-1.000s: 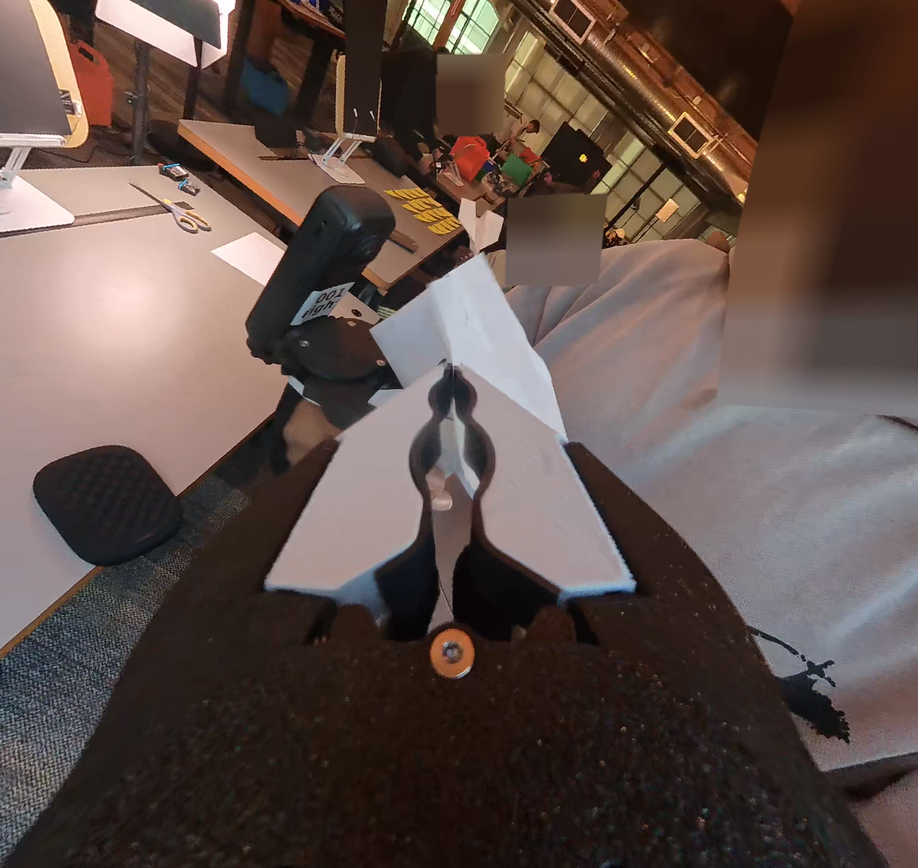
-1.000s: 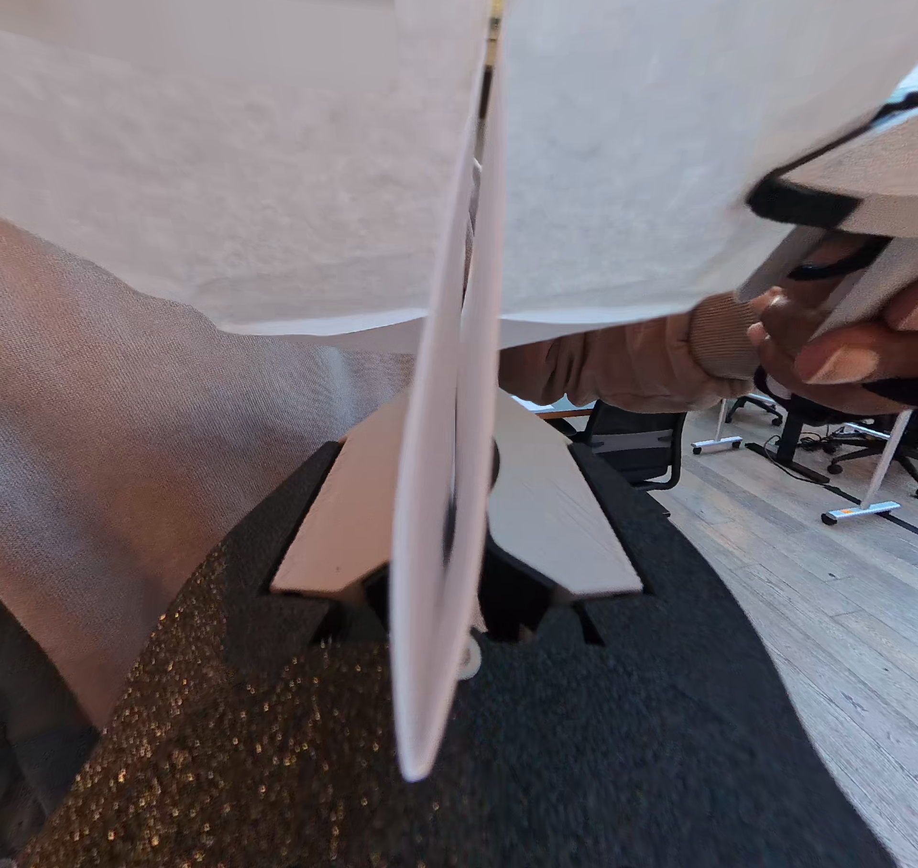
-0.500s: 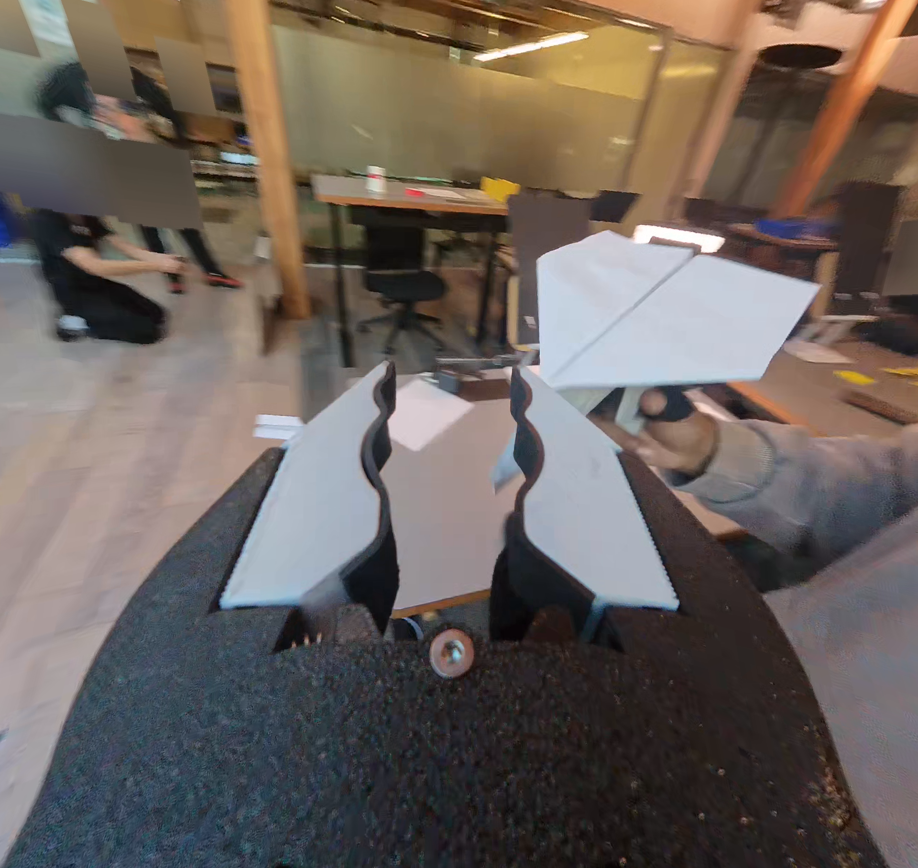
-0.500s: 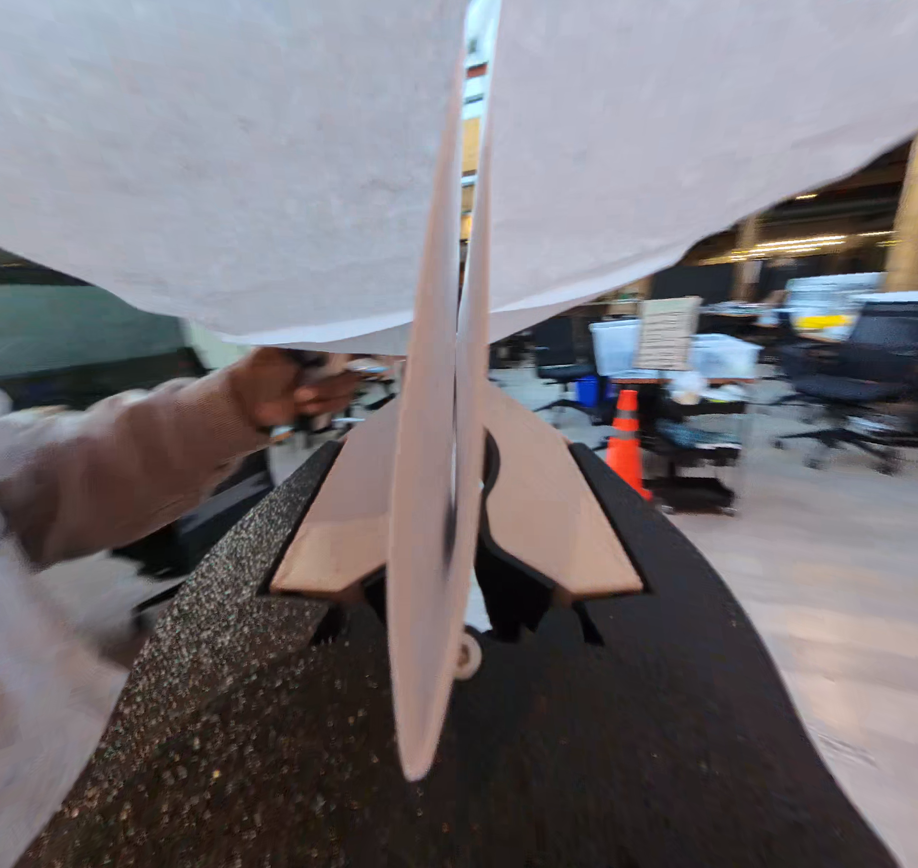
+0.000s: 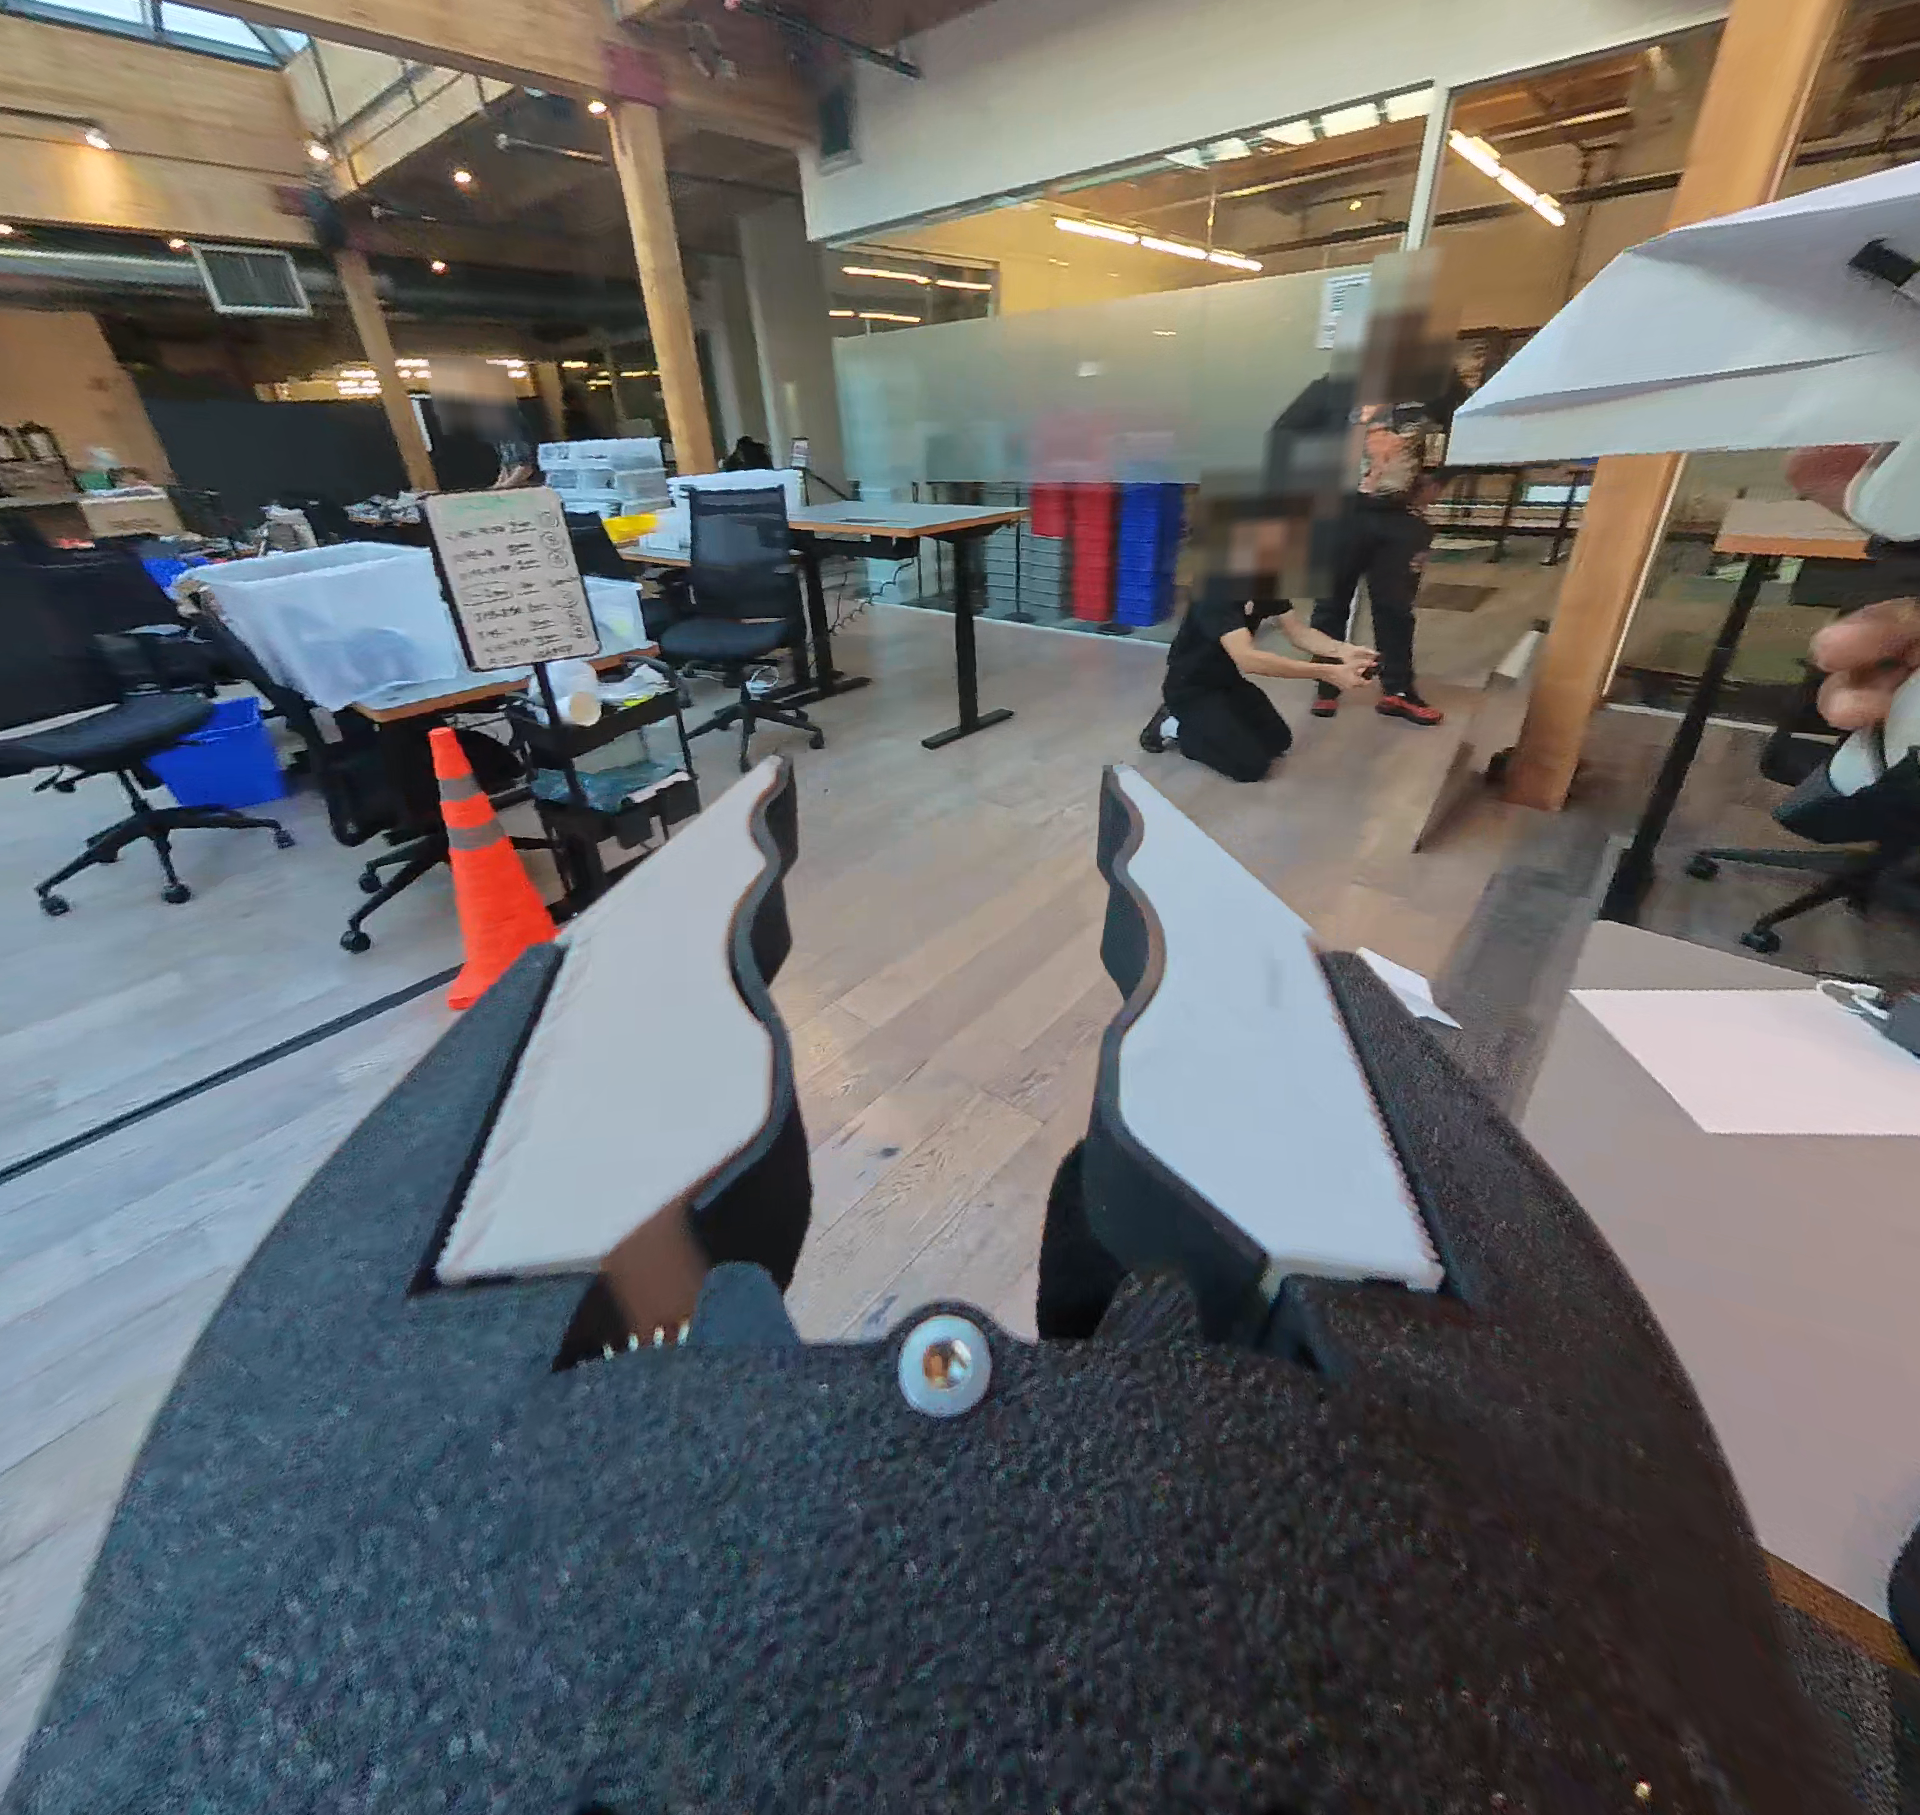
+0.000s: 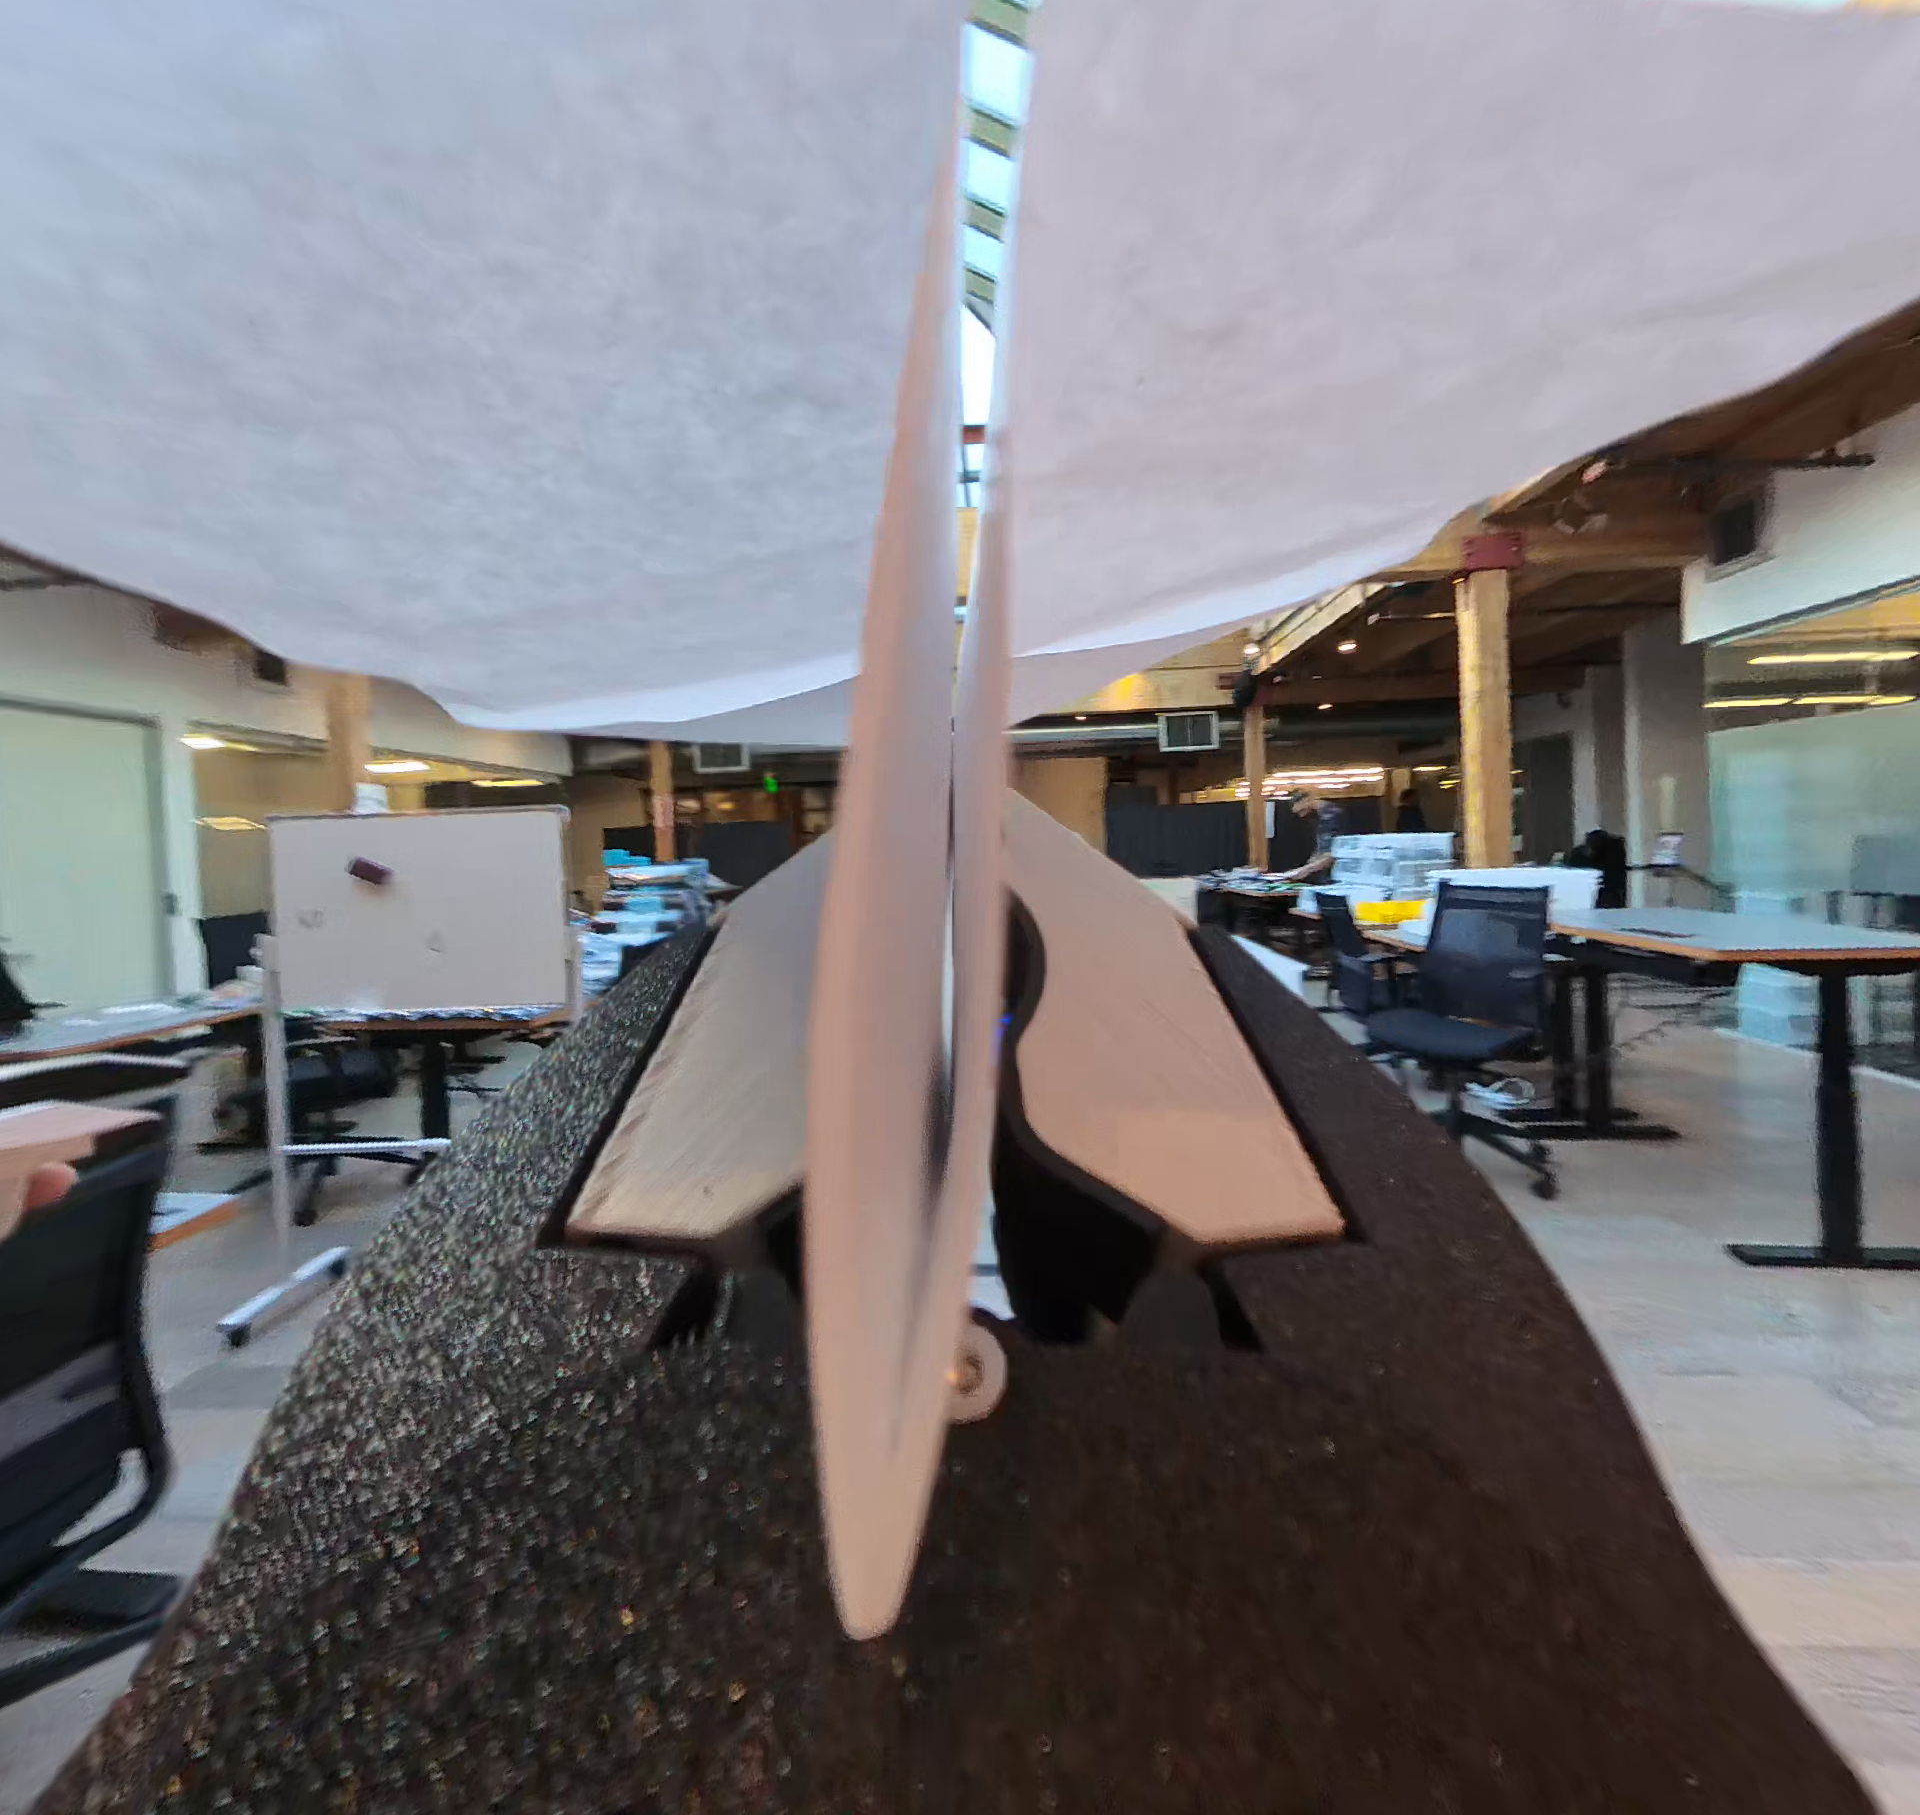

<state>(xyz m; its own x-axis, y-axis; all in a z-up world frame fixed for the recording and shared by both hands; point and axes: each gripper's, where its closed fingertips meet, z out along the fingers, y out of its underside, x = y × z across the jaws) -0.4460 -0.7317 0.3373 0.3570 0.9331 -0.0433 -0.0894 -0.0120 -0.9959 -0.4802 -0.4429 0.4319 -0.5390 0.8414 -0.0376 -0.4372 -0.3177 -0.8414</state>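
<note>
Your left gripper point(image 5: 945, 809) hangs with its two white, black-edged fingers spread wide and nothing between them, pointing over a pale wood floor point(image 5: 935, 986) in an open office. To its left stands an orange traffic cone point(image 5: 483, 872) beside black office chairs; straight beyond the fingers a person point(image 5: 1226, 685) in black kneels on the floor. At the right edge floats the white paper plane point(image 5: 1704, 352), wings flat, its pointed nose toward the room, above a grey table point(image 5: 1714, 1246) bearing a white sheet point(image 5: 1766, 1069). Your right gripper point(image 6: 935, 882) is pinched tight on that paper plane point(image 6: 894, 1038), clamping the doubled keel fold, which runs down between the fingers while both wings spread left and right overhead. Behind it stand a whiteboard point(image 6: 416, 908) at left and a desk point(image 6: 1745, 934) at right.
</note>
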